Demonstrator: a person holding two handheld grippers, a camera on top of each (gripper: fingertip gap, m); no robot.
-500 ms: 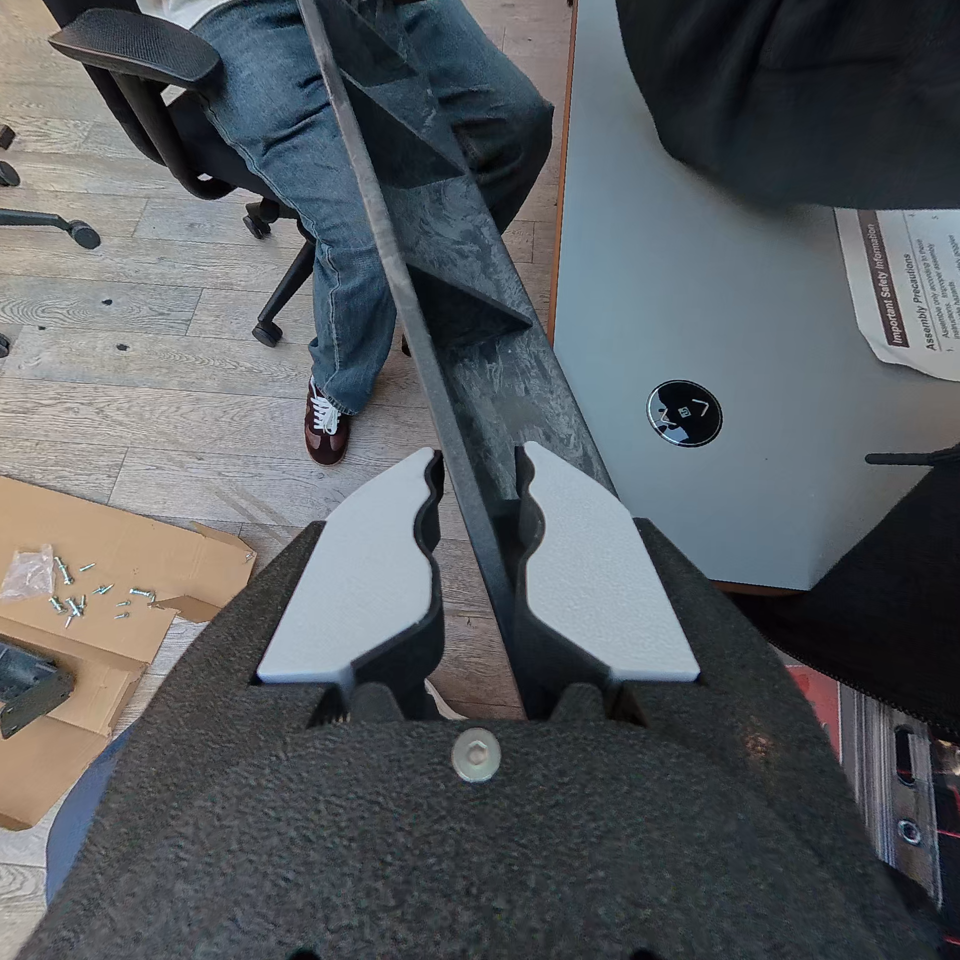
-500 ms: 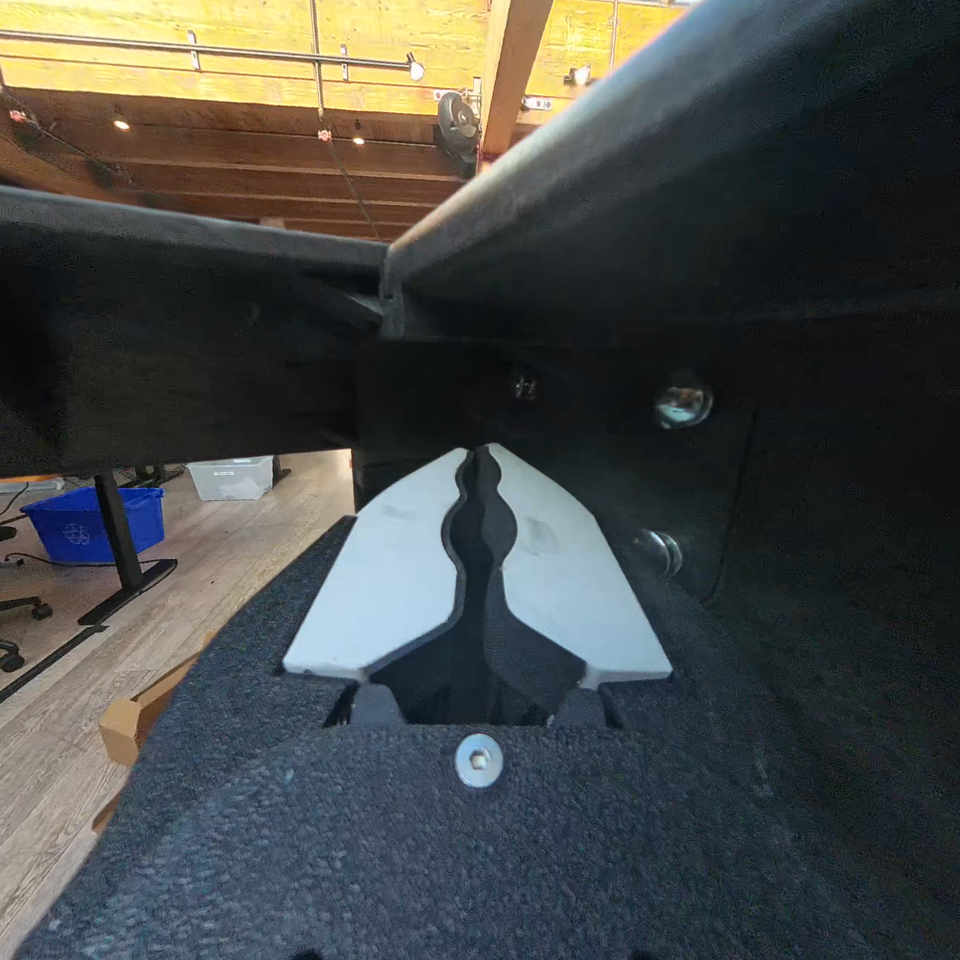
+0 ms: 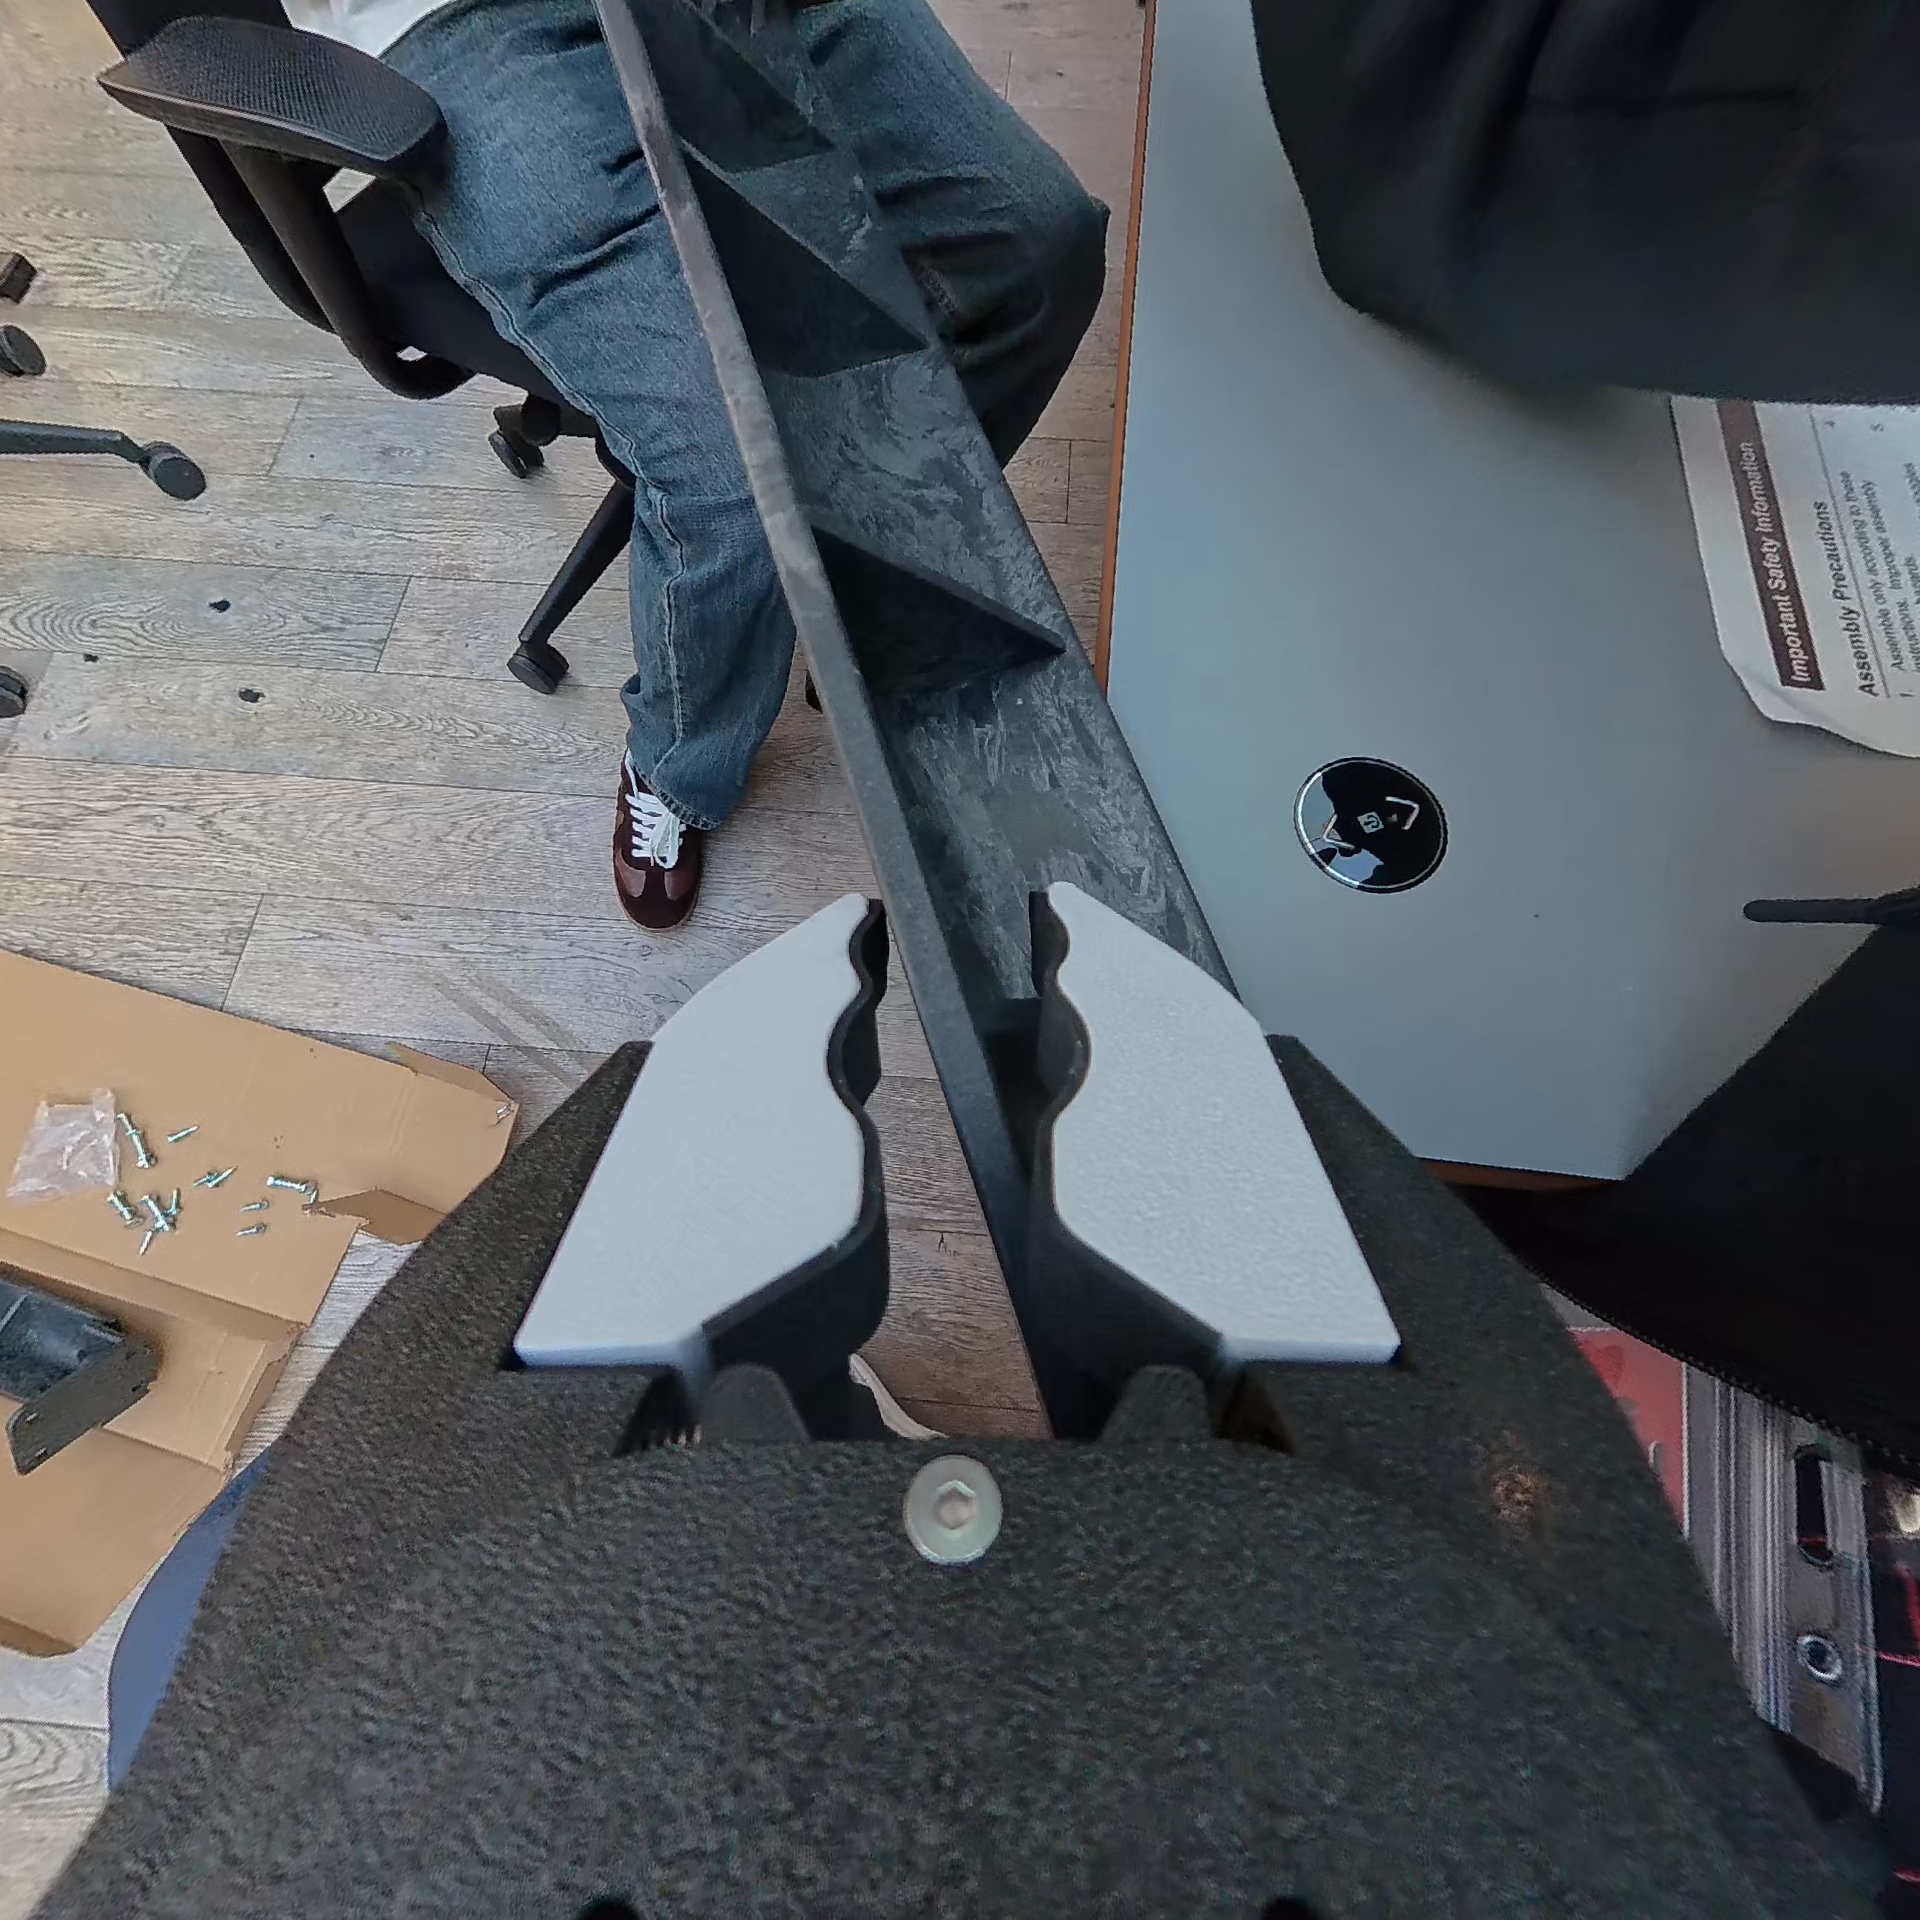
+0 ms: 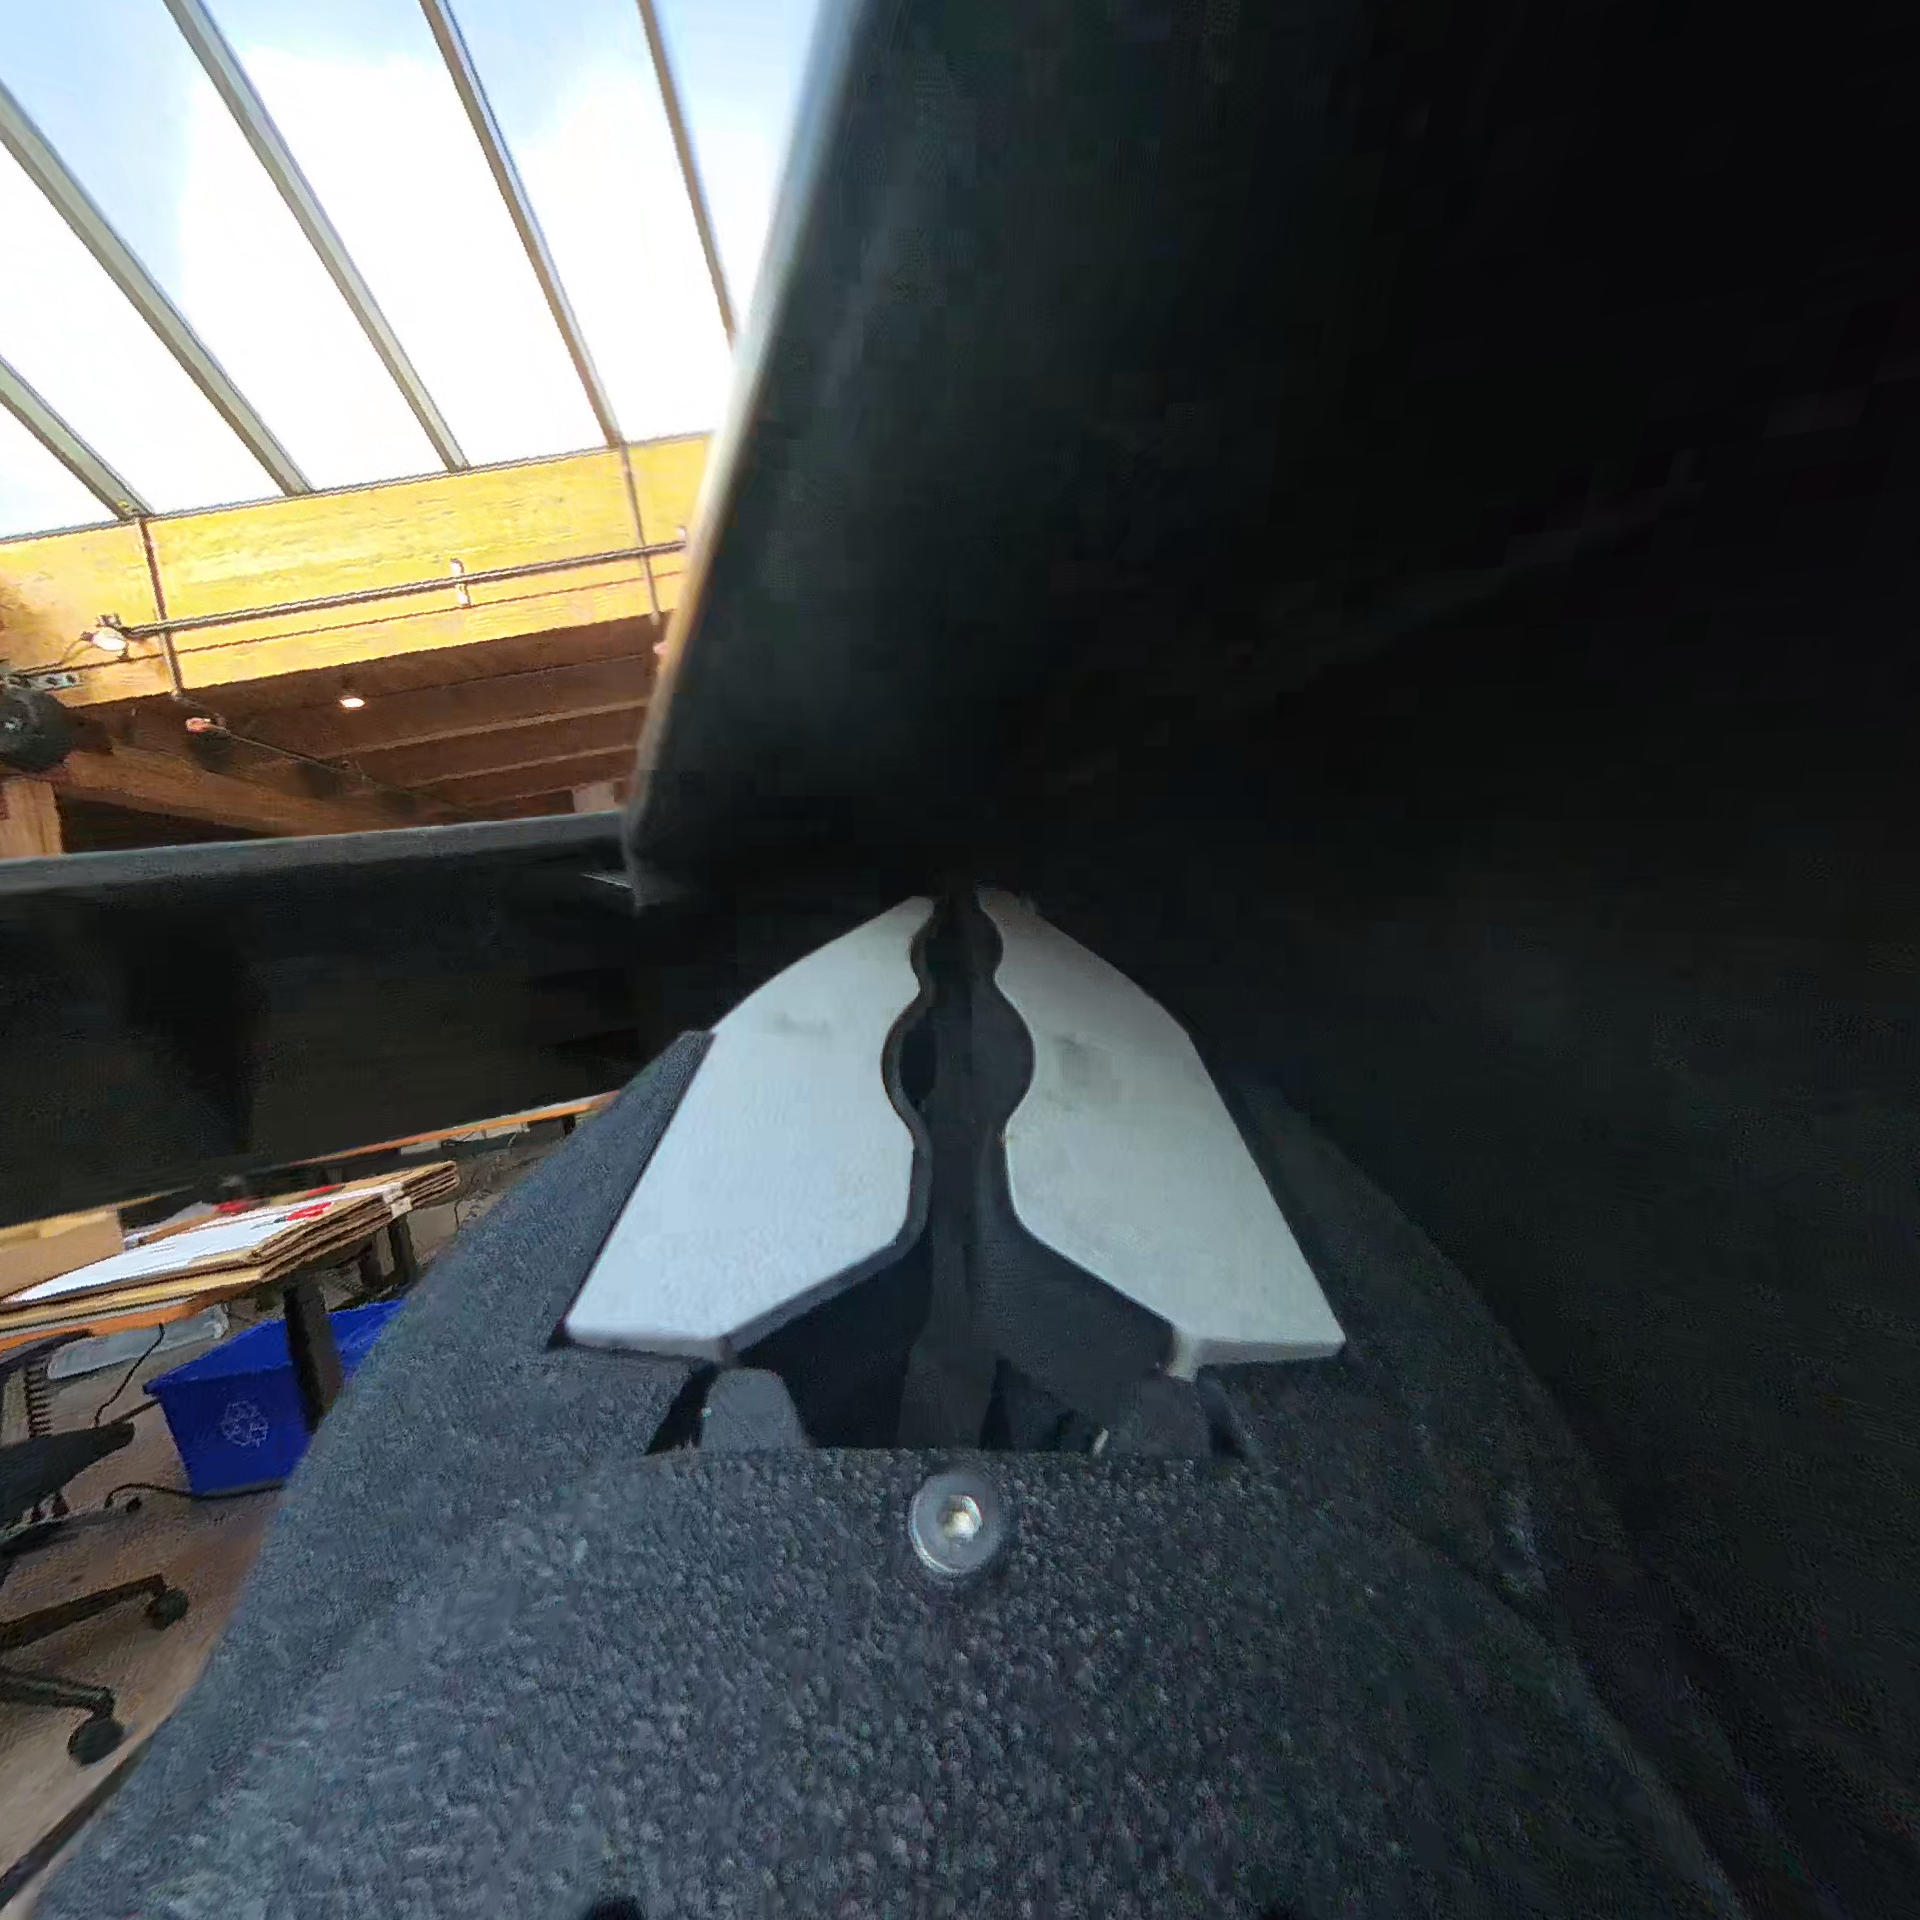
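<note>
The left gripper's (image 3: 961,945) pale fingers (image 3: 727,1143) stand parted astride a long black metal rail (image 3: 831,644) beside a grey desk (image 3: 1351,582), above loose screws (image 3: 166,1205) on cardboard (image 3: 239,1101), while the right gripper (image 4: 961,914) is nearly closed against a dark panel (image 4: 1247,468).

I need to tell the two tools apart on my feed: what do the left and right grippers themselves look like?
They look alike. The left gripper has a rough-textured black body, one silver hex bolt at its centre, and two pale grey fingers with wavy black inner edges. The right gripper matches, with whiter, faintly smudged fingers. No cables or sleeves show.
</note>
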